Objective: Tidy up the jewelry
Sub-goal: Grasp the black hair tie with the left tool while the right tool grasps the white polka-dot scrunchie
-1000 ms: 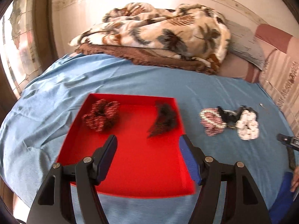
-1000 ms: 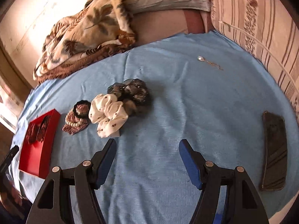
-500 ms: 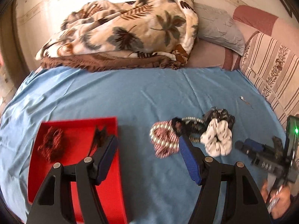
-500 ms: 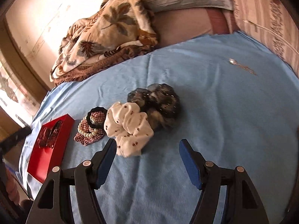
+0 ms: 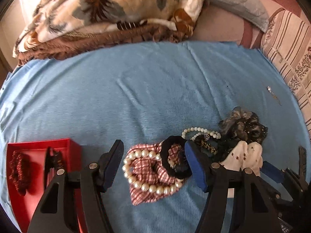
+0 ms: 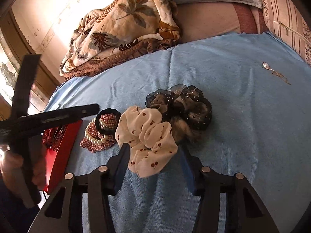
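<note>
A: The blue sheet [image 5: 155, 89] fills mid-frame, bare across its centre; quilt [image 5: 108, 9] along the top.
B: Red tray [image 5: 38, 145] lower left. Left gripper [image 5: 153, 159] spread around the checked pearl scrunchie [image 5: 149, 170]; right gripper [image 6: 153, 159], jaws just closing, straddles the white scrunchie [image 6: 147, 136], not yet gripping.

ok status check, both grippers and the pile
Left hand-held gripper open over plaid pearl scrunchie. Right hand-held gripper closing, cherry scrunchie between jaws, not pinched. Black scrunchie crowds it.
</note>
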`<state>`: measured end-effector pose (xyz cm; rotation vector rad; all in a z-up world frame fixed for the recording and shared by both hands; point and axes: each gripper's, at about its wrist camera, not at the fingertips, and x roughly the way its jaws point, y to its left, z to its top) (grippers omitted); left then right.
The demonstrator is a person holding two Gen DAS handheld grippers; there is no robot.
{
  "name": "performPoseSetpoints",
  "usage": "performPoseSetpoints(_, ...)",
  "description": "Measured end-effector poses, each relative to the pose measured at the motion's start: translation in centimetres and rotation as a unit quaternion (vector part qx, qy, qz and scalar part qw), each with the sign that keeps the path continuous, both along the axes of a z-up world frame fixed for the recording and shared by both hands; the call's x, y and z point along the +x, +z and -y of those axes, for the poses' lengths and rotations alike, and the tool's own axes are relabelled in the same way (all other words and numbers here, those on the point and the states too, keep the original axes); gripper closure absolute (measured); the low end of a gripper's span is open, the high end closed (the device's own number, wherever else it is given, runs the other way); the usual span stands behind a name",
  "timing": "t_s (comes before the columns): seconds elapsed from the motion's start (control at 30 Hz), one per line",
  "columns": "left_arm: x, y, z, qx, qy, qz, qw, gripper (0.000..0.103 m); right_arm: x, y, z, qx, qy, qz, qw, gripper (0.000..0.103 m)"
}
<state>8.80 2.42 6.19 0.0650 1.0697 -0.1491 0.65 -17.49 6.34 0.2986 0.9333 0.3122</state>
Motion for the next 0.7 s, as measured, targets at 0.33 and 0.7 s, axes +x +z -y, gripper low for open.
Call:
performPoseSetpoints(0.33, 1.3, -1.5, 0.5, -0.012, -0.009, -0.030, 0.9994, 0.090, 1.4, -1.2, 0.1, 0.027, 0.003, -0.024, 0.999, 0.076)
performPoseSetpoints(0.7, -1.7, 2.6, -0.7, -0.078, -0.005, -0.002, 0.9969, 0.093, 0.2, 0.2, 0.2, 0.054, 0.009, -0.005, 0.998, 0.095)
